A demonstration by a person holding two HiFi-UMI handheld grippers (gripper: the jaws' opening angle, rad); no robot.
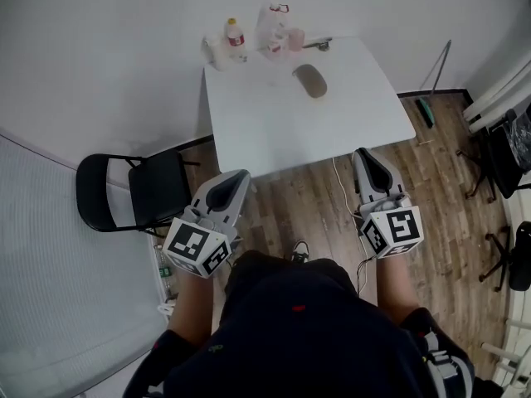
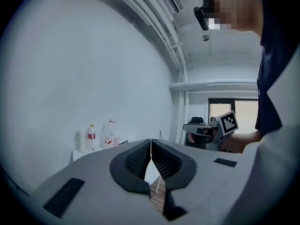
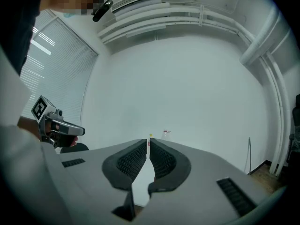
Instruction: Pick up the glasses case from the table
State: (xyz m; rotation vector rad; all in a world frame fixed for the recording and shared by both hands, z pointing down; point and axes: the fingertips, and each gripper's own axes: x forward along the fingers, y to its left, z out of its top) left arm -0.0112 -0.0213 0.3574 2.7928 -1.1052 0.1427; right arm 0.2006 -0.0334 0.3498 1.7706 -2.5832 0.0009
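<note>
A grey-brown oval glasses case (image 1: 310, 80) lies on the white table (image 1: 249, 131), toward its far side. Both grippers hover over the wooden floor, short of the table's near edge. My left gripper (image 1: 239, 177) is shut with nothing between its jaws, its tips just below the table's near-left corner. My right gripper (image 1: 362, 153) is also shut and empty, close to the near-right edge. In the left gripper view the shut left gripper (image 2: 151, 142) points at the table, and the right gripper (image 2: 187, 126) shows beyond it. In the right gripper view the shut right gripper (image 3: 148, 141) faces the wall.
Bottles (image 1: 236, 38) and a pink cup (image 1: 294, 39) stand at the table's far edge. A black folding chair (image 1: 133, 191) sits left of the table. A white cable (image 1: 344, 191) runs across the floor. Office chairs (image 1: 508, 152) and other items crowd the right wall.
</note>
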